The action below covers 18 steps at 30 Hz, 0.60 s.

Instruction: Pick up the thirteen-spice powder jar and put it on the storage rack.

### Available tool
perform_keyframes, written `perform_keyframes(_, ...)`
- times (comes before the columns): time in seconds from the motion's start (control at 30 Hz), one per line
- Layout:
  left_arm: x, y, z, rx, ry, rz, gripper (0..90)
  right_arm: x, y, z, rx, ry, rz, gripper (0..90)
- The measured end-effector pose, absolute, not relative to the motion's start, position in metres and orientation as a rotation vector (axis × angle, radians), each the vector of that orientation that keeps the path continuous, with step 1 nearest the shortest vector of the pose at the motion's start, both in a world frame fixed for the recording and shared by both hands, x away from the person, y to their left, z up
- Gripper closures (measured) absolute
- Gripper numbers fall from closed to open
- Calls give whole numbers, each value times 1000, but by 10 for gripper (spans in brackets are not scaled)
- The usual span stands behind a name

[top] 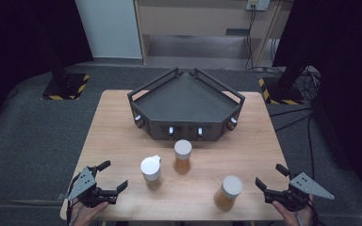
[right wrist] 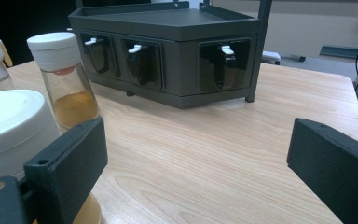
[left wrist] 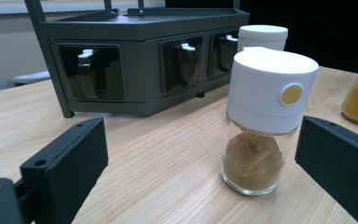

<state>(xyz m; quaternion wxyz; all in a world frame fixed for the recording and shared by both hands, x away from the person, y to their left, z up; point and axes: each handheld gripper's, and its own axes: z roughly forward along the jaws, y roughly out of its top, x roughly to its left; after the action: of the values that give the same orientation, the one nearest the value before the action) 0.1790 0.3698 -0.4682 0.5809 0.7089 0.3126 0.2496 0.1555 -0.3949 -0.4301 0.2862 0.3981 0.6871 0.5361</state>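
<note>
The three jars stand loose on the bench, none held and none on the rack, so by my reading the work has barely begun. The flip-cap jar (top: 151, 171) is nearest the left tongs (top: 115, 175), just ahead of them and a little to their right; in the left gripper view it (left wrist: 265, 116) stands upright just inside the right jaw, with brown powder low in the glass. The left tongs are wide, nothing between the pads pressing. The yellow jar (top: 228, 192) sits near the right tongs (top: 270, 176), on their left side; in the right gripper view its white lid (right wrist: 9, 119) shows behind the left jaw, outside the gap. The right tongs are wide too and hold nothing. The far jar (top: 182, 156) stands beyond both, between the flip-cap jar and the rack (top: 186, 106).

What is left, as I judge it: each jar still has to be gripped and moved, likely to the rack's bare tray top.

Room: the bench (top: 113, 127) is bare on both flanks of the jars and ahead of the right tongs up to the rack. The yellow jar is close to the near bench edge, so a nudge there could tip it off. The flip-cap jar and far jar stand near each other, which leaves a tight lane for a jaw between them. The rack's raised rails call for a lift over them.
</note>
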Motion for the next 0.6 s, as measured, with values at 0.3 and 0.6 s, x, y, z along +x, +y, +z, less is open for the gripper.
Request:
perform_keyframes(0.3, 179, 369, -468, 1667, 726, 578, 11, 155, -395, -429, 1074, 1835, 1437, 47)
perform_keyframes(0.6, 180, 372, -461, 1643, 773, 559, 11, 155, -395, -429, 1081, 1833, 1433, 54)
